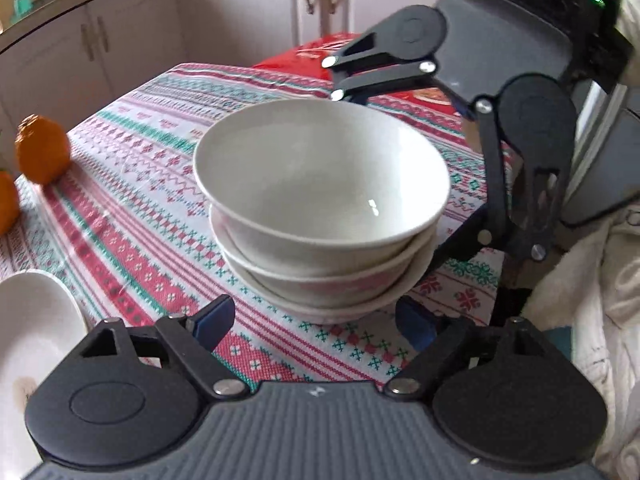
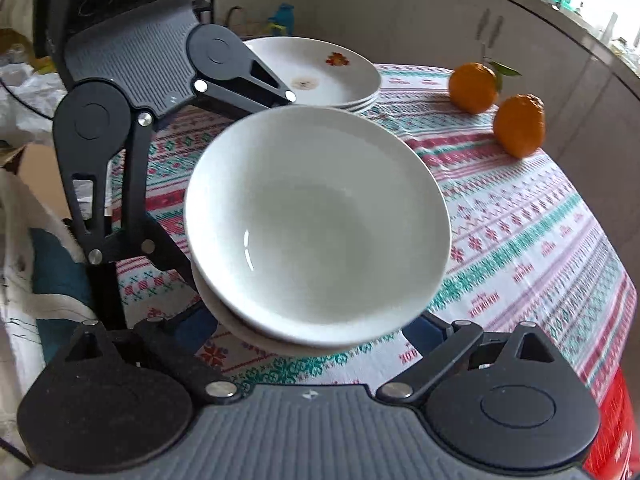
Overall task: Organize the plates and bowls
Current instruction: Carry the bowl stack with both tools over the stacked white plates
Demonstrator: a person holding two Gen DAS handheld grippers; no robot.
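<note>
A stack of three white bowls (image 1: 320, 184) stands on the patterned tablecloth (image 1: 132, 216); it also shows in the right wrist view (image 2: 320, 220). My left gripper (image 1: 316, 322) is open, its blue-padded fingers wide apart just in front of the stack's base. My right gripper (image 2: 316, 330) is open, its fingers spread either side of the stack's lower part; whether they touch is hidden. A stack of white plates (image 2: 320, 72) with a flower print sits at the far side; its edge shows in the left wrist view (image 1: 32, 328).
Two oranges (image 2: 496, 100) lie on the table's far right; one also shows in the left wrist view (image 1: 42, 148). A red bag (image 1: 316, 56) sits past the table edge. White kitchen cabinets (image 1: 248, 8) stand behind. White cloth (image 1: 592, 320) lies at right.
</note>
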